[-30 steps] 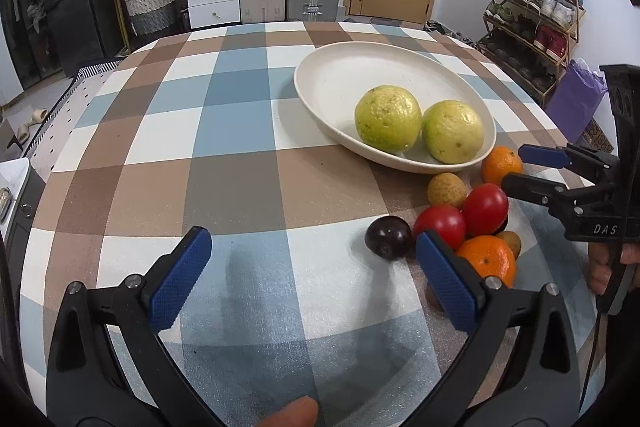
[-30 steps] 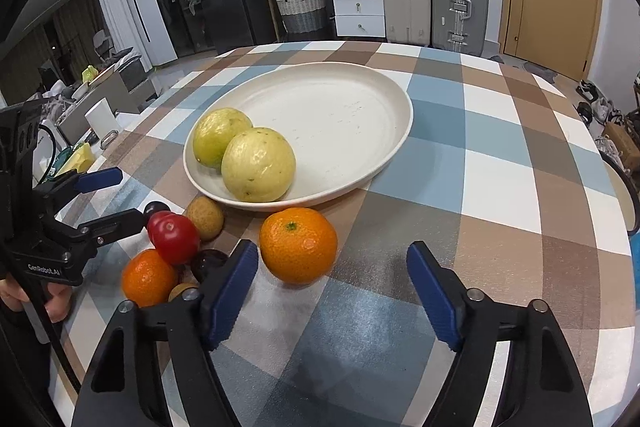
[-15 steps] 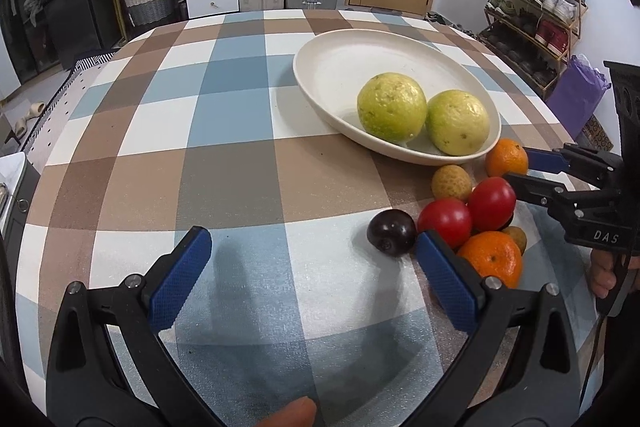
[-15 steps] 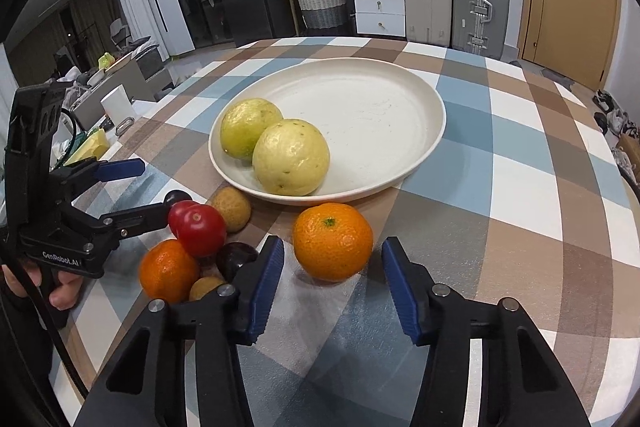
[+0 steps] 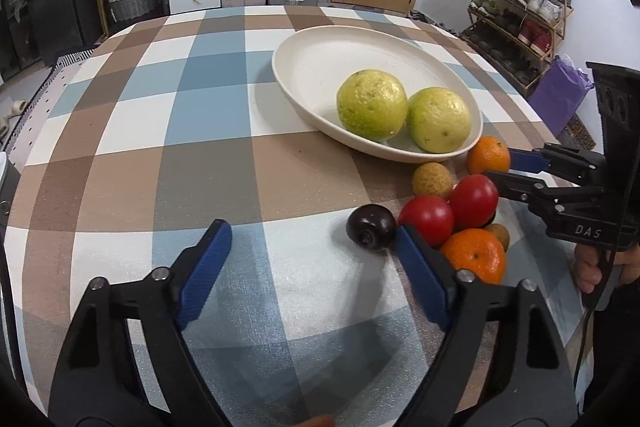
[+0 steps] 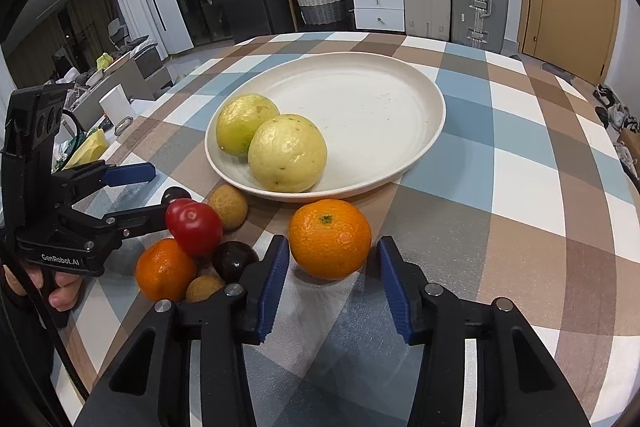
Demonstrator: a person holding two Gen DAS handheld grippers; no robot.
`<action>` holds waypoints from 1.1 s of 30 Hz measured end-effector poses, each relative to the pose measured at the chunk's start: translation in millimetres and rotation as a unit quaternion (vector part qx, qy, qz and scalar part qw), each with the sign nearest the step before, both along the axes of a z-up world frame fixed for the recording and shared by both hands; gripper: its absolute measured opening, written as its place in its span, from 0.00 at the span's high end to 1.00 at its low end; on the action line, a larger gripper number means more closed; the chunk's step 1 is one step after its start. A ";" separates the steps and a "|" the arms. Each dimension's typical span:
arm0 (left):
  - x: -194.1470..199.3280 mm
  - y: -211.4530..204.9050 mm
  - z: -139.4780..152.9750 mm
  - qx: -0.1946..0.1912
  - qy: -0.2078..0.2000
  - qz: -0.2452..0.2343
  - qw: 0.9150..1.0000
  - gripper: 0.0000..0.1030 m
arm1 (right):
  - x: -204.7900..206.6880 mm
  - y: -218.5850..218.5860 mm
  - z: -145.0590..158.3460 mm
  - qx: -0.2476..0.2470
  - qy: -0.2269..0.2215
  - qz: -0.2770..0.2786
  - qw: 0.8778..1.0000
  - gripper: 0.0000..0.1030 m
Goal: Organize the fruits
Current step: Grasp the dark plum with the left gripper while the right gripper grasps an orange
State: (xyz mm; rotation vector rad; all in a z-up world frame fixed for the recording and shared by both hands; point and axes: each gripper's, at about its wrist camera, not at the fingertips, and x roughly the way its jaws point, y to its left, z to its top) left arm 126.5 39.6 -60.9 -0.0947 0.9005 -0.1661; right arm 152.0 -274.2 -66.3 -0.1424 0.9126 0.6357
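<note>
A cream plate holds two yellow-green fruits. Beside it on the checked cloth lies a cluster: two red tomatoes, oranges and small brown fruits. My right gripper straddles an orange; its jaws are closing, with a sliver of gap still showing at the right pad. My left gripper is closing too. A dark plum lies by its right finger, far from the left one.
A second orange, another dark plum and a brown fruit crowd between the two grippers. The checked cloth stretches left of the plate. The table edge curves close on the right, with a shoe rack beyond.
Both grippers' jaws have narrowed: the right ones have come in around the orange, the left ones toward the dark plum. No fruit has moved.
</note>
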 end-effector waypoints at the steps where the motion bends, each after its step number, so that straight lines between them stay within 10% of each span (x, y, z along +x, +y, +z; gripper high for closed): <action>1: -1.3 -1.2 0.6 -0.003 -0.002 -0.005 1.000 0.31 | 0.0 0.1 0.1 -0.001 -0.001 0.000 1.000 0.54; 14: -3.9 -14.9 3.3 -0.045 -0.007 -0.059 0.997 0.77 | -0.8 -0.5 0.3 -0.001 -0.004 0.003 1.000 0.54; 33: -8.9 -9.4 8.4 -0.052 -0.023 -0.046 0.997 0.78 | -3.3 1.0 3.3 0.007 -0.007 0.005 1.000 0.61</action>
